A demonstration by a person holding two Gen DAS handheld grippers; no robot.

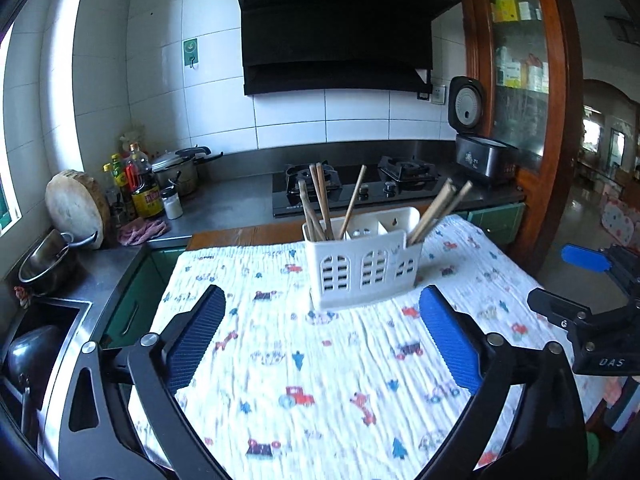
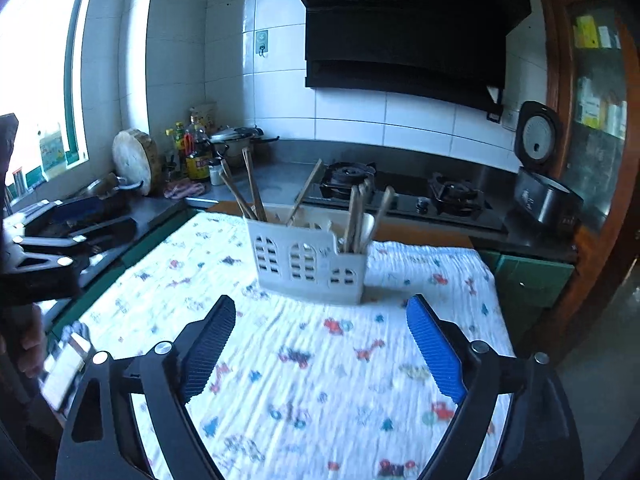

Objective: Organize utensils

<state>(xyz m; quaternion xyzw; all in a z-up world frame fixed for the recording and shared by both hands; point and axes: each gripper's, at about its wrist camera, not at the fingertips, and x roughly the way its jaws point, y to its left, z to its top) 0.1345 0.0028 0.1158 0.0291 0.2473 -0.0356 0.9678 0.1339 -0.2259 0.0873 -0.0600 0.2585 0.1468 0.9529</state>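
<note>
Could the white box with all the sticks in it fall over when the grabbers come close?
It might. The chopsticks lean outward, high above the white holder, so a bump from the left gripper or right gripper, both open now, could tip it. The holder also stands on a wrinkly cloth that could slide or bunch if dragged. It also sits near the table's far edge, so a push could send it off.
</note>
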